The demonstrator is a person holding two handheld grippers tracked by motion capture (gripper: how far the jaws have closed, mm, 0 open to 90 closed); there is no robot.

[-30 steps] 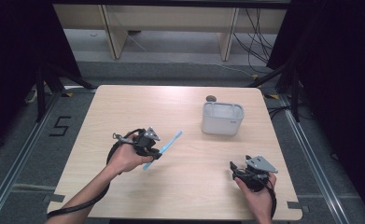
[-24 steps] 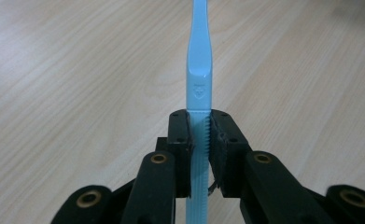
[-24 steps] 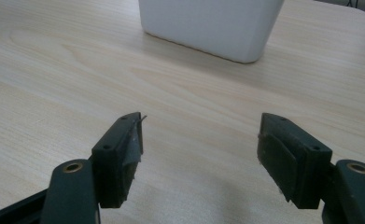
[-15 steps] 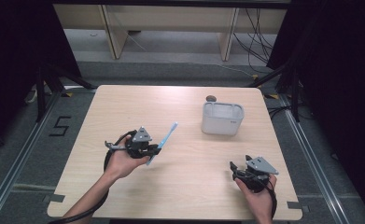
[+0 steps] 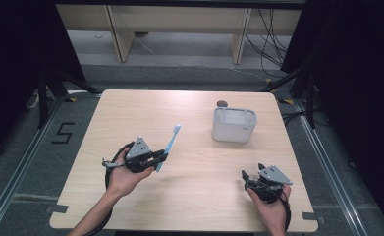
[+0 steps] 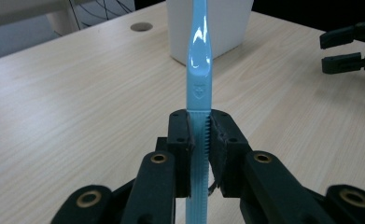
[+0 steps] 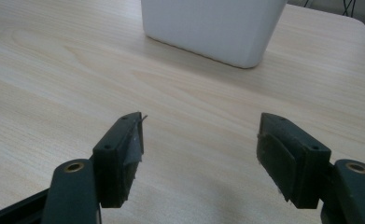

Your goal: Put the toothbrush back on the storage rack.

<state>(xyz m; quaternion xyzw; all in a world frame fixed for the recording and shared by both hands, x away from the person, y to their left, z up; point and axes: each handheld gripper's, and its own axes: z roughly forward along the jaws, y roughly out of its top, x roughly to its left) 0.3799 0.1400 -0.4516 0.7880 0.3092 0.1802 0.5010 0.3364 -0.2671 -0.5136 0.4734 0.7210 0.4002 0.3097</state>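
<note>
We found the toothbrush (image 6: 199, 60) cut off at the top edge of the left gripper view, head unseen. The white container (image 7: 213, 25) lost its rim at the right gripper view's top edge. We could not identify a small dark object (image 5: 222, 103) behind the container.

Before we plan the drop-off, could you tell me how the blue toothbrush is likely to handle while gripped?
The toothbrush looks like thin, glossy plastic, so probably light and fairly stiff, flexing only slightly. The left gripper is clamped on its ribbed handle section, which should limit slipping. Most of its length sticks out past the fingers, so it may pivot if bumped against the white container.
</note>
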